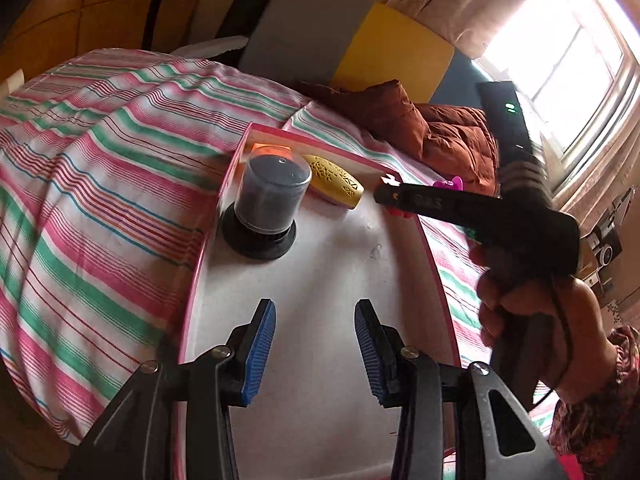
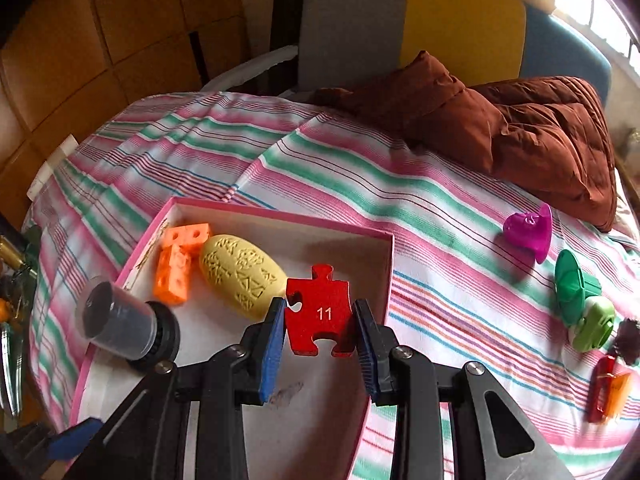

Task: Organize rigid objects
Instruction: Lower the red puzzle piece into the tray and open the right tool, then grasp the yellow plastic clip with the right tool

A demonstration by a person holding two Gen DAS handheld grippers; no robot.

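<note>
A pink-rimmed white box lies on the striped bed. In it are an orange cube block, a yellow patterned oval and a dark capped jar. My right gripper is shut on a red puzzle piece marked 11 and holds it over the box's right part. My left gripper is open and empty above the box's near floor. In the left wrist view the jar, the oval and the right gripper with a sliver of red show.
On the bedspread right of the box lie a magenta piece, a green piece, a light green piece, a dark piece and a red-orange piece. A brown quilt lies at the back.
</note>
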